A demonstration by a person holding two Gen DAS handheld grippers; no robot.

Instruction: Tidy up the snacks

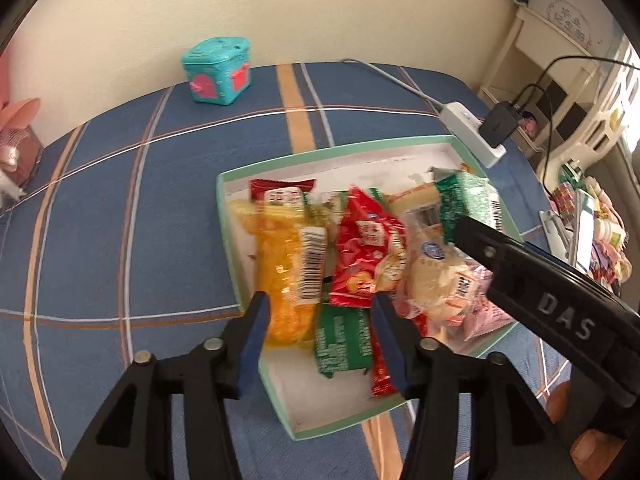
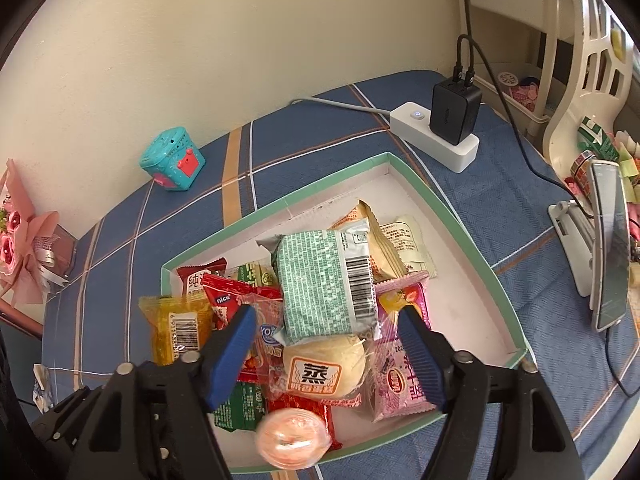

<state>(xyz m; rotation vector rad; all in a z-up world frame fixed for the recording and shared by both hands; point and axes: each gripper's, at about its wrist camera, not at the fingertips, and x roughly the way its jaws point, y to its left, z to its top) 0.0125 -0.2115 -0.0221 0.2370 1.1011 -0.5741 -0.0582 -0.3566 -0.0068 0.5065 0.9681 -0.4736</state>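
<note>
Many snack packets were seen piled in the green-rimmed box (image 2: 416, 184) at frame centre. "nice" was read on a red packet (image 2: 228, 300), and "蒸" on a bun wrapper (image 2: 320, 372). "DAS" was printed on the right gripper (image 2: 326, 356), whose jaws were spread, nothing pinched; the left gripper (image 1: 320, 340) was likewise parted.

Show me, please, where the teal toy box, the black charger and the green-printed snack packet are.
teal toy box (image 2: 172, 160): right wrist view, its front face.
black charger (image 2: 454, 112): right wrist view, middle of its body.
green-printed snack packet (image 2: 316, 284): right wrist view, centre of its printed face.
</note>
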